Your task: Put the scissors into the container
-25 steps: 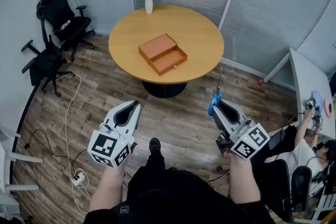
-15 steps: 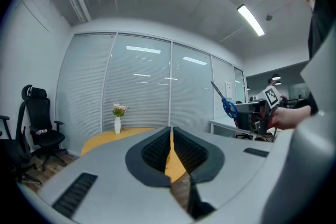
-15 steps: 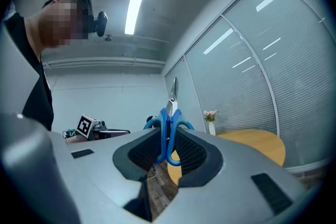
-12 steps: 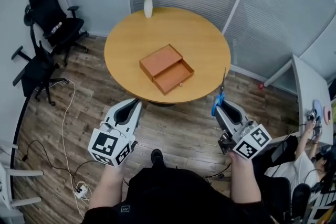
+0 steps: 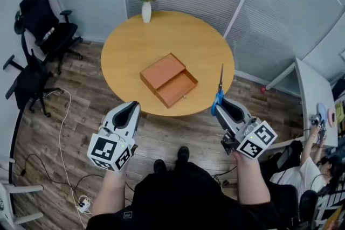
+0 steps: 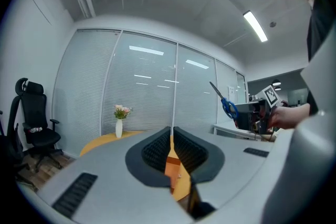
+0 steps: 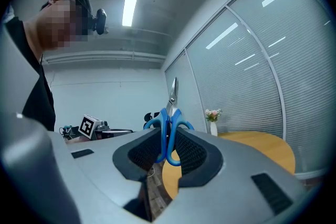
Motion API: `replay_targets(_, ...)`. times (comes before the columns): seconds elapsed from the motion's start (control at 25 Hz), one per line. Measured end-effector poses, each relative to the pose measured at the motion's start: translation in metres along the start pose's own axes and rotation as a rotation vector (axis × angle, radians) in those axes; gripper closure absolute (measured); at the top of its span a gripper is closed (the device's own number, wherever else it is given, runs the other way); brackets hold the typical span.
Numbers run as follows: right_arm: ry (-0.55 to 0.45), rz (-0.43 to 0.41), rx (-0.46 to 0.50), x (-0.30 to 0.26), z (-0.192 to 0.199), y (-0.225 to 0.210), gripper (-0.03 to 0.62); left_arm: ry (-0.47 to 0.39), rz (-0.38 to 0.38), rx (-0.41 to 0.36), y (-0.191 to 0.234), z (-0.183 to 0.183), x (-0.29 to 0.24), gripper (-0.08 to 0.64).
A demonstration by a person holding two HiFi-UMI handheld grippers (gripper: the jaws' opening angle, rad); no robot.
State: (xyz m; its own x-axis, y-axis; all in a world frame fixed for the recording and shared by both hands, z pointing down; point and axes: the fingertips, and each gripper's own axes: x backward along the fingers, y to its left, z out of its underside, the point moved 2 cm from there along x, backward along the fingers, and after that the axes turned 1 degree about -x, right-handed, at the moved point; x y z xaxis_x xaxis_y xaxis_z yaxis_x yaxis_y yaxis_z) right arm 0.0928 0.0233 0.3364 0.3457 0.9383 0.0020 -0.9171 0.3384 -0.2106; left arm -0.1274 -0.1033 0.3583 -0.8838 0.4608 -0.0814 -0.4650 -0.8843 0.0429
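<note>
Blue-handled scissors (image 5: 218, 95) stand blades up in my right gripper (image 5: 222, 106), which is shut on their handles; the right gripper view shows the scissors (image 7: 169, 122) clamped between the dark pads. An orange wooden container (image 5: 168, 79), a box with its drawer pulled open, lies on the round wooden table (image 5: 129, 40), ahead and left of the scissors. My left gripper (image 5: 128, 114) hovers shut and empty near the table's front edge. In the left gripper view the left gripper (image 6: 171, 140) shows its jaws together, with the scissors (image 6: 226, 104) at the right.
A white vase of pink flowers (image 5: 147, 4) stands at the table's far edge. Black office chairs (image 5: 40, 35) are at the left, with cables (image 5: 64, 132) on the wood floor. A white desk (image 5: 312, 99) with a seated person (image 5: 312, 164) is at the right. Glass walls run behind.
I have moved closer to the table: both grippers now hang by its front edge. The scissors stay held upright in the right gripper.
</note>
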Motion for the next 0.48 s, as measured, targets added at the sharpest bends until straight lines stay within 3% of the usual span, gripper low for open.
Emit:
replay_targets(0.24, 0.001, -0.051, -0.018, -0.024, -0.003, -0.032, 0.492, 0.026, -0.011, 0.002, 0.008, 0.004, -0.037, 0.532)
replay_targets(0.48, 0.004, -0.106, -0.034, -0.044, -0.007, -0.098, 0.492, 0.04, -0.071, -0.002, 0.011, 0.0, -0.095, 0.532)
